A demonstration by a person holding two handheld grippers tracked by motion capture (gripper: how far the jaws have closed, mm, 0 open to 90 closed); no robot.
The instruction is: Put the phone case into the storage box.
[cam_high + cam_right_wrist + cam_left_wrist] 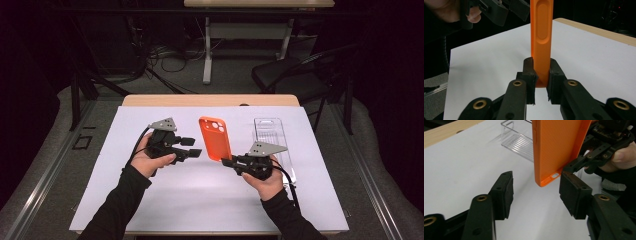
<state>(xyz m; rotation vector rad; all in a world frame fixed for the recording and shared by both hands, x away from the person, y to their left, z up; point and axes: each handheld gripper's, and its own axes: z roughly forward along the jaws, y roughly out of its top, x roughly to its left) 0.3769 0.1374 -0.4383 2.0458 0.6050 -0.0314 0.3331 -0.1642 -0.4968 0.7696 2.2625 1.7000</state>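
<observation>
While the right tongs (pixel 541 75) clench the lower edge of an orange phone case (pixel 541 37), their two black pads press flat against its two faces, as the right gripper view shows. In the high view the right tongs (pixel 226 161) hold the orange phone case (pixel 215 137) up off the desk, tilted, its camera cutout at the far end. The person's right hand (pixel 265 179) wraps the body of that tool below the grey three-cornered plate (pixel 266 148).

The left tongs (pixel 536 190) stand released: in the left gripper view a wide gap lies between their pads, and the bottom corner of the orange phone case (pixel 556 147) hangs just beyond that gap, near the right-hand pad but apart from it. Nothing sits between these pads. In the high view the left tongs (pixel 192 147) point toward the case from its left side, just beside it, gripped by the left hand (pixel 150 161).

Beyond the case, a clear plastic tray (pixel 272 137) lies flat on the white sheet (pixel 200 200) that covers most of the desk (pixel 210 100), to the right of the case and partly behind the right tool. A strip of bare wood shows along the far edge of the desk. Farther back, on the grey floor, stand a dark chair (pixel 295 75) and the legs of another table, with cables trailing beneath it.
</observation>
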